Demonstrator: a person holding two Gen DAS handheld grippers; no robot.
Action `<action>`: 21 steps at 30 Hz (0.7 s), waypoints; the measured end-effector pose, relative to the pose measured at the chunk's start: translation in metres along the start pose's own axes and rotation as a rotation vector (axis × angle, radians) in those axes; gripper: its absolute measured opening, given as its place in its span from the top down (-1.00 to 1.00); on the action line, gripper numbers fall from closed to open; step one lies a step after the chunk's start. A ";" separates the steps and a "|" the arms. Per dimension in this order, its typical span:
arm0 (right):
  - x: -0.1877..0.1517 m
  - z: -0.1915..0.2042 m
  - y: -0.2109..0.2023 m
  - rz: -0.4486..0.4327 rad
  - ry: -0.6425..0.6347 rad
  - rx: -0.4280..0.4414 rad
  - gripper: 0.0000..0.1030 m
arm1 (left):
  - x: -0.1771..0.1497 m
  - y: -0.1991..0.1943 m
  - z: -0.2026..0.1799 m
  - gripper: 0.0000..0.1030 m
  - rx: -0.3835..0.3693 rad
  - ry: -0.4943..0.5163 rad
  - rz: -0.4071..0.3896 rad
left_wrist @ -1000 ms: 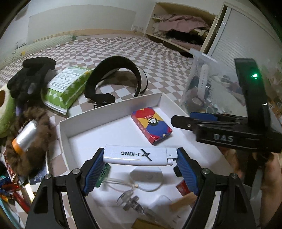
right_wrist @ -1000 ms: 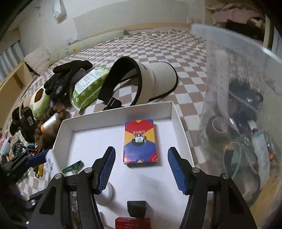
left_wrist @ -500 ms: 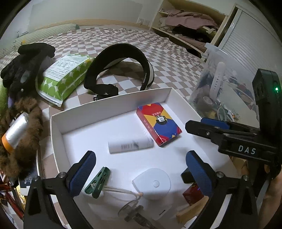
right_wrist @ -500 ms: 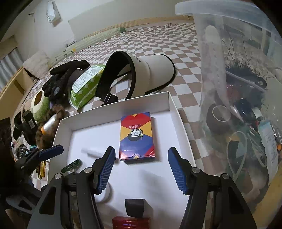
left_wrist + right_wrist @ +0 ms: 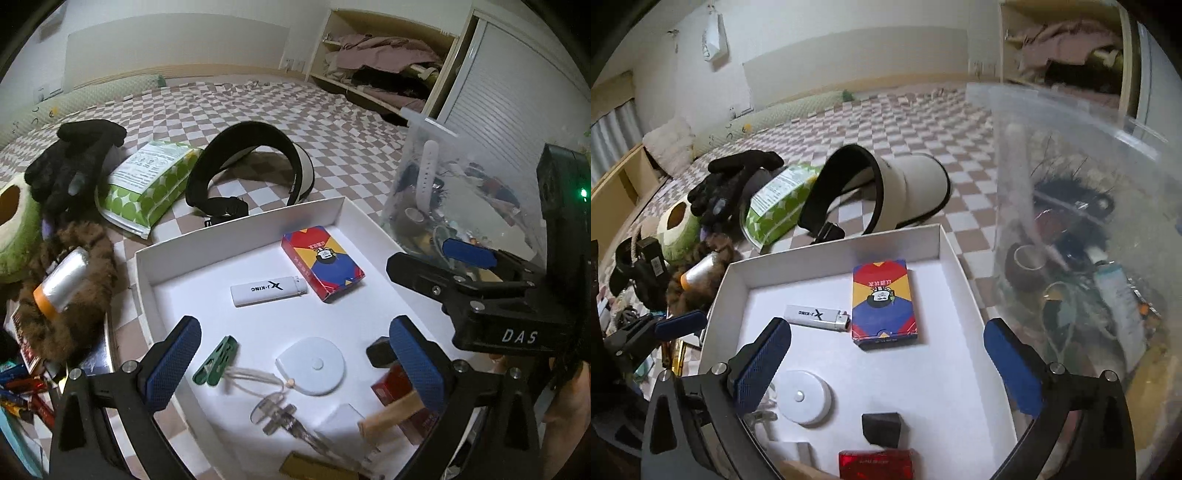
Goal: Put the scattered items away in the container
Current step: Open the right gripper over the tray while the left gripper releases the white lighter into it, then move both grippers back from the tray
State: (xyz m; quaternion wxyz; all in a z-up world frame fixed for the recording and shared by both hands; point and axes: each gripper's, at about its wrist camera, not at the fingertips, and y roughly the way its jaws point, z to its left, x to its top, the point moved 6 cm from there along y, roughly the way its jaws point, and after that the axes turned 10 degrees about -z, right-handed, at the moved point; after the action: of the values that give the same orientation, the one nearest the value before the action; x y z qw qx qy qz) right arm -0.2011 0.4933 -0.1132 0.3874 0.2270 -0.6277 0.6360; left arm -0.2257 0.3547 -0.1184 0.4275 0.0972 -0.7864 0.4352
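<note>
A white box [image 5: 236, 230] [image 5: 846, 245] lies on the checkered floor. Inside it lie a white lighter [image 5: 269, 290] [image 5: 817, 316], a red, yellow and blue card pack [image 5: 322, 263] [image 5: 882, 303], a green clip [image 5: 215, 360], a white round disc [image 5: 311, 365] [image 5: 802, 397], a red pack [image 5: 875, 463] and a small black block [image 5: 881, 428]. My left gripper [image 5: 295, 363] is open and empty above the box's near part. My right gripper [image 5: 886, 367] is open and empty above the box; it also shows in the left wrist view [image 5: 461, 266].
Left of the box lie a black and white visor [image 5: 255, 170] [image 5: 879, 192], a green wipes pack [image 5: 147, 184], a black glove [image 5: 70, 158], a brown furry item with a silver tube [image 5: 62, 284] and small clutter. A clear bag of items [image 5: 1082, 240] [image 5: 454, 195] stands at the right.
My left gripper opened and let go of the white lighter, which now lies in the box beside the card pack. The left gripper pulled back. The right gripper stayed open.
</note>
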 end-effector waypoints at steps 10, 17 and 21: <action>-0.011 0.023 -0.038 -0.094 -0.016 0.018 -1.00 | -0.001 -0.052 0.010 -0.99 0.037 0.002 -0.106; -0.018 0.032 -0.061 -0.135 -0.014 0.024 -1.00 | -0.003 -0.094 0.020 -0.99 0.073 0.030 -0.164; -0.020 0.039 -0.076 -0.158 -0.016 0.032 -1.00 | -0.008 -0.112 0.025 -0.99 0.095 0.042 -0.183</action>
State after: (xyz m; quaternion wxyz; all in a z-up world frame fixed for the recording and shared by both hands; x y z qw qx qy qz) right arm -0.1377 0.4445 -0.0770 0.4278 0.2872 -0.6007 0.6113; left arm -0.1764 0.2667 -0.0638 0.4769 0.1797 -0.7435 0.4330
